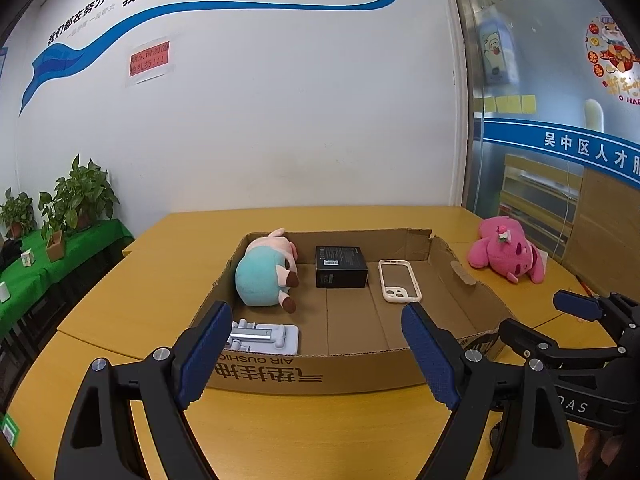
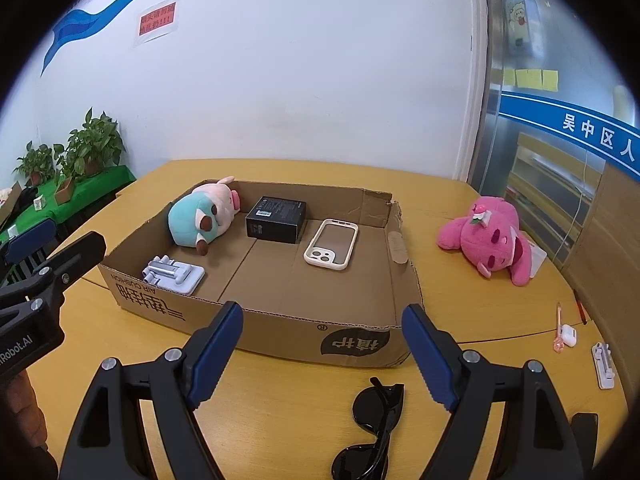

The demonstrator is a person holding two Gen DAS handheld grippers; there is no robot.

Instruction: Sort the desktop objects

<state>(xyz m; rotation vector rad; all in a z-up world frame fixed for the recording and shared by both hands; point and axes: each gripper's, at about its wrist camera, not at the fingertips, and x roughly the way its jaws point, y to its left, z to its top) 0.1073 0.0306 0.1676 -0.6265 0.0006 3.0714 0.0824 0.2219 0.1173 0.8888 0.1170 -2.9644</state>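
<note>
A shallow cardboard box (image 1: 360,368) (image 2: 280,332) on the yellow table holds a teal-and-pink plush (image 1: 264,272) (image 2: 200,212), a black box (image 1: 340,266) (image 2: 278,218), a cream phone case (image 1: 399,280) (image 2: 331,244) and a grey phone stand (image 1: 264,336) (image 2: 174,274). A pink plush (image 1: 506,254) (image 2: 490,234) lies right of the box. Black sunglasses (image 2: 372,428) lie in front of the box, below my right gripper (image 2: 322,356). My left gripper (image 1: 318,356) is open and empty before the box's front wall. My right gripper is open and empty too.
A white earbud case (image 2: 569,334), a pink pen (image 2: 559,328) and a white stand (image 2: 603,364) lie at the table's right edge. Potted plants (image 1: 76,200) stand on a green-covered bench at left. A wall is behind the table, a glass partition (image 1: 560,120) at right.
</note>
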